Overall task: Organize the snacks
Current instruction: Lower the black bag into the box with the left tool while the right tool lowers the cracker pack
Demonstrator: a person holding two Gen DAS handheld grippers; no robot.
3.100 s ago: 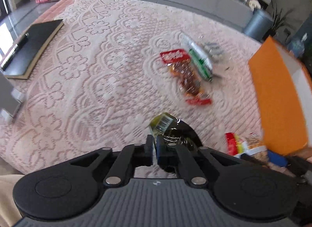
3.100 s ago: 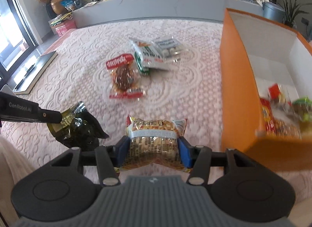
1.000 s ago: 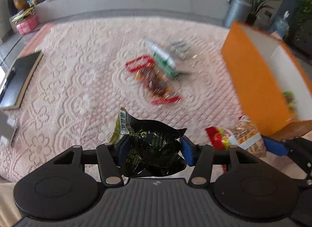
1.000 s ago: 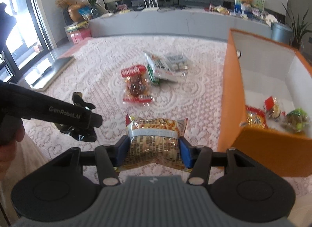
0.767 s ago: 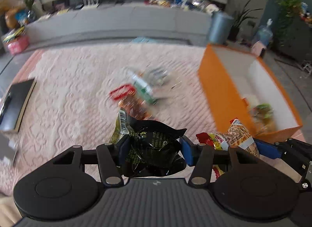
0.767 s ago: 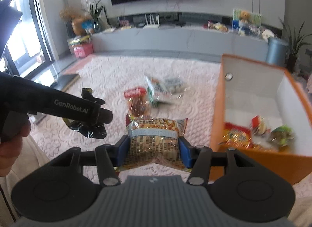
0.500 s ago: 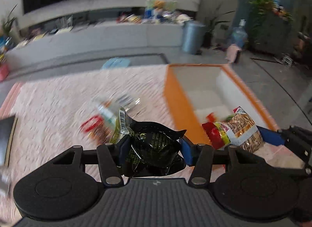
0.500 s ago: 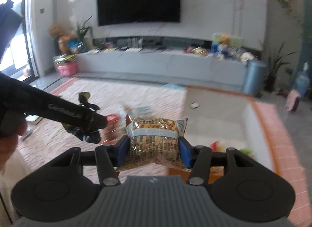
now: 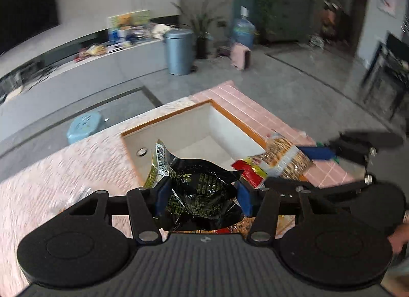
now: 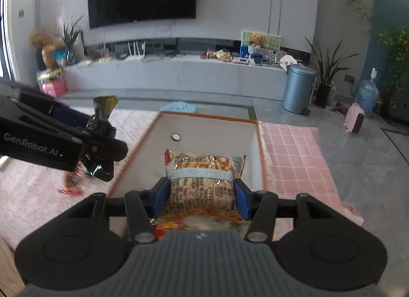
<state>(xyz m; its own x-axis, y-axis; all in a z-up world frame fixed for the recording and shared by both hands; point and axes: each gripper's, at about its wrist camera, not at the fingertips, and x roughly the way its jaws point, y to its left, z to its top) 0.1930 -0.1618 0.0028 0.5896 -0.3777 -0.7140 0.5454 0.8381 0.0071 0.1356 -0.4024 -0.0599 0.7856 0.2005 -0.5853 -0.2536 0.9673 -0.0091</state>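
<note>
My left gripper (image 9: 202, 194) is shut on a black and green snack bag (image 9: 196, 192) and holds it in the air at the left edge of the orange box (image 9: 163, 120). My right gripper (image 10: 202, 194) is shut on a yellow snack bag (image 10: 202, 177) and holds it above the open box (image 10: 209, 118), whose inside is white. The right gripper with its bag also shows in the left wrist view (image 9: 281, 159), over the box. The left gripper shows in the right wrist view (image 10: 99, 141), left of the box.
The box stands on a pink lace cloth (image 10: 30, 182) with a pink checked mat (image 10: 294, 154) to its right. A red snack pack (image 10: 70, 182) lies left of the box. A grey bin (image 10: 297, 87) and a blue stool (image 9: 83, 128) stand beyond.
Both grippers have risen and swung right with their bags, from over the cloth to the box. The loose snacks on the cloth have dropped out of the left wrist view.
</note>
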